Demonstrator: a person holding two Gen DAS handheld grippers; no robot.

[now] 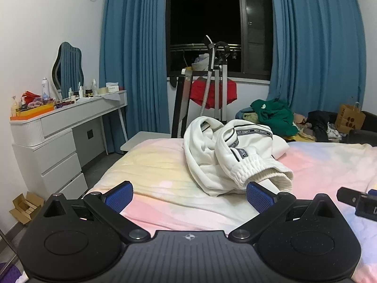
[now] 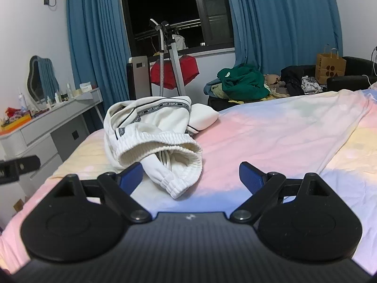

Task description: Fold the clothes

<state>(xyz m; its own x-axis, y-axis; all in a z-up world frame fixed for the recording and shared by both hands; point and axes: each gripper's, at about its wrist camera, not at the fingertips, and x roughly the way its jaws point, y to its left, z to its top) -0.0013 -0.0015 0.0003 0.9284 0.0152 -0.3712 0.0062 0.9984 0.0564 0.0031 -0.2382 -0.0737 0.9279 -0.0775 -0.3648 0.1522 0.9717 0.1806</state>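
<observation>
Both the left tongs (image 1: 189, 197) and the right tongs (image 2: 191, 176) gape wide and hold nothing. The crumpled white trousers (image 1: 233, 155) lie on the pastel bed (image 1: 153, 165) just ahead of both, their ribbed waistband (image 2: 162, 146) nearest the right tongs' left finger (image 2: 132, 174).

bed (image 2: 271, 129) right – bare sheet | left – white garment (image 2: 153, 127) heaped

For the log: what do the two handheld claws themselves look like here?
Both match. The left claw and right claw have matte black ribbed bodies, round side discs, black linkage arms with silver pivot screws, and blue textured pads. A small crosshair mark sits at centre. No cables or sleeves show.
</observation>
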